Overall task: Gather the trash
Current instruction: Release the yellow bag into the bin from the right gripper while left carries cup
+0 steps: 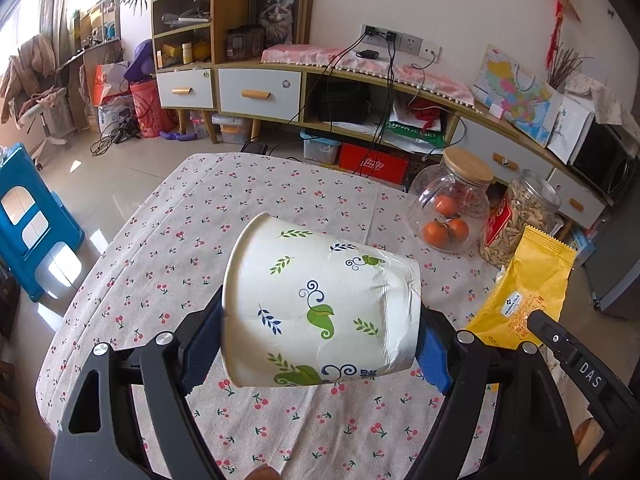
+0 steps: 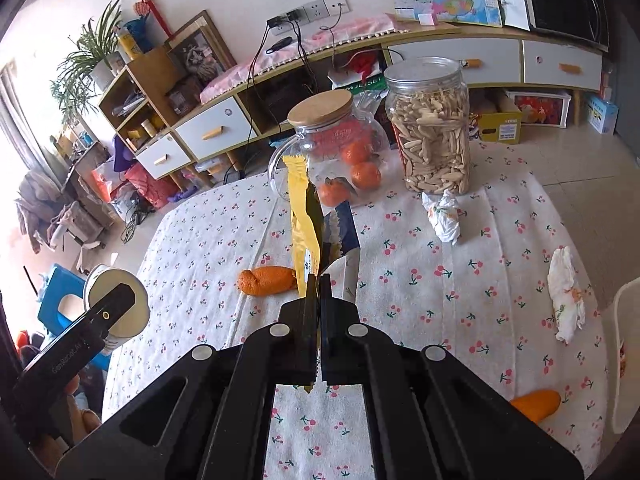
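Note:
My left gripper [image 1: 320, 336] is shut on a white paper cup [image 1: 320, 304] with green leaf prints, held on its side above the cherry-print tablecloth [image 1: 192, 248]. The cup is creased near its base. My right gripper [image 2: 319, 280] is shut on a yellow snack wrapper [image 2: 304, 220], held upright above the table; the wrapper also shows in the left wrist view [image 1: 524, 292]. The cup also shows in the right wrist view [image 2: 120, 304] at the left. Orange peel [image 2: 266, 280], a second peel [image 2: 536, 404] and two crumpled tissues [image 2: 442, 216] [image 2: 566, 296] lie on the cloth.
A glass jar of oranges with a wooden lid [image 2: 332, 152] and a plastic jar of seeds [image 2: 432, 128] stand at the table's far side. A blue stool [image 1: 32, 220] stands on the floor to the left. A low cabinet [image 1: 260, 92] lines the wall.

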Demonstrator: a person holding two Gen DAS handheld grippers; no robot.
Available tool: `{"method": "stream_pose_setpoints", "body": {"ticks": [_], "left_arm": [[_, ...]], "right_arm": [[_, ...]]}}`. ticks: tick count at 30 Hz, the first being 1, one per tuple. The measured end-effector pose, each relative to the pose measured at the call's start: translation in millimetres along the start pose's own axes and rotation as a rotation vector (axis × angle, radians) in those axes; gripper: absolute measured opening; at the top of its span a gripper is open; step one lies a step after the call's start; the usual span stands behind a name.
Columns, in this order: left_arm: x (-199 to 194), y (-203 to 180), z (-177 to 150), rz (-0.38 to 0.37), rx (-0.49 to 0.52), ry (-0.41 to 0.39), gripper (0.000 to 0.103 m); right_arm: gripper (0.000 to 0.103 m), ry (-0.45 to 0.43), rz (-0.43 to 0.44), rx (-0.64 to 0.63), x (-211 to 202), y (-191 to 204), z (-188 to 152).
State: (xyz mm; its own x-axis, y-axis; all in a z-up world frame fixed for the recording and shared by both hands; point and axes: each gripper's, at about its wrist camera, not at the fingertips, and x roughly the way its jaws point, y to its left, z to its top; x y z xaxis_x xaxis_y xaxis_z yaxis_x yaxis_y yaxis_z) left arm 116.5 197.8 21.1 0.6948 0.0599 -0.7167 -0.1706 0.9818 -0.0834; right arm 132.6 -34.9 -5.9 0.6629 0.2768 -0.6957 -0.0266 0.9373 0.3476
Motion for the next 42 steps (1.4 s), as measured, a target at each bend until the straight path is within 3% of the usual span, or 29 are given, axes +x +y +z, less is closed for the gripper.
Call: {"method": "stream_pose_setpoints", "body": {"ticks": [14, 29, 35, 42], "left_arm": [[-35, -46, -6, -0.062, 0.045, -0.067, 0.079], [-49, -124, -27, -0.133, 0.125, -0.087, 0.080], [-50, -162, -38, -0.170, 0.171, -0.079, 0.079], [-51, -211, -56, -0.214, 0.235, -0.065, 0.079]], "right_arm": [[0.000, -0.113, -0.067, -0.065, -55, -26, -8], [0.000, -0.199, -0.161, -0.003, -115, -105, -14], [0.000, -0.223, -0.242, 0.040, -134, -147, -21], [0.000, -0.231, -0.410, 0.054, -156, -198, -33]]}}
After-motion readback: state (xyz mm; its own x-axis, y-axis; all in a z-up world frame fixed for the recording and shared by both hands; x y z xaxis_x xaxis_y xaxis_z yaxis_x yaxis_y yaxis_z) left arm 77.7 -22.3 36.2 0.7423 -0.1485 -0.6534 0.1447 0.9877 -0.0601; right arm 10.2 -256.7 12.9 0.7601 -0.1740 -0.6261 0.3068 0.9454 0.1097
